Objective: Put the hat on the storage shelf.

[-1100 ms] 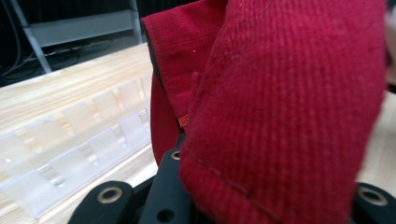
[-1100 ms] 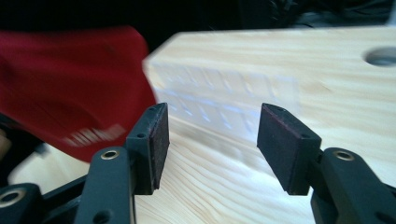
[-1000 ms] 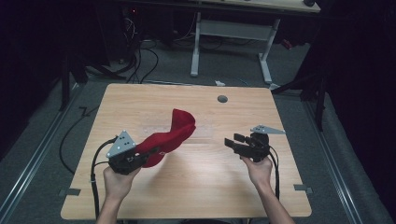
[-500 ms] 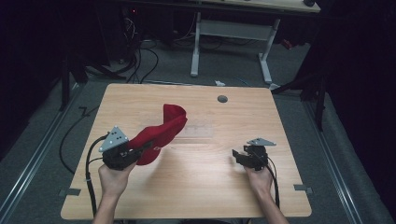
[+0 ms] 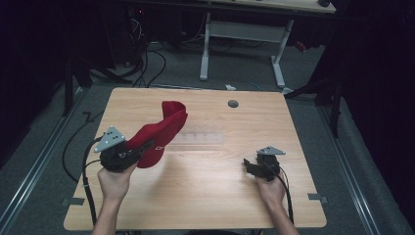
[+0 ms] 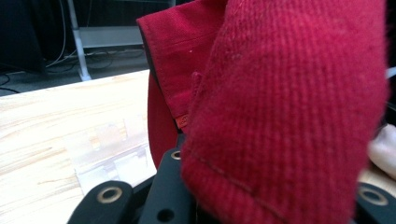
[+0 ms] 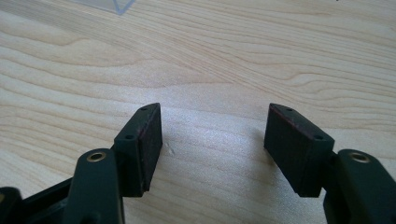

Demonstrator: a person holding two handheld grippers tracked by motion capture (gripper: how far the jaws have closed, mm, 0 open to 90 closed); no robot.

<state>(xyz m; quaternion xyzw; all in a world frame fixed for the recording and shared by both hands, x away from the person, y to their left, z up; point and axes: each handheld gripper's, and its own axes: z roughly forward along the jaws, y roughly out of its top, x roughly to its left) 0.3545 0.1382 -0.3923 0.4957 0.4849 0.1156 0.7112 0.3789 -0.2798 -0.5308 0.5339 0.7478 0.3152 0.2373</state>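
Holding the red woven fabric cap [image 5: 161, 131] up off the pale wooden desk [image 5: 195, 196], your left tool [image 5: 131, 152] is clamped tight on the cap's near edge, and the cloth rises from the jaws and arcs away toward the far side of the desk. Compared with a second ago, the left hand has drifted a little toward the left edge and the cap has come with it, lifted clear rather than draped on the wood. In the left gripper view the red knit [image 6: 289, 112] hangs right over the jaws, with a clear plastic piece [image 6: 112, 154] lying on the desk beyond it.

Over on the right, your hand has dropped from mid-air to just above the desk near the right edge, and the right tool [image 5: 252, 167] has just been opening its jaws; in the right gripper view the two pads [image 7: 149, 140] stand well apart with nothing but bare wood grain between them.

That reads as a one-handed carry: the left alone has the cap, while the right has parked low, pointing along the desk, empty.
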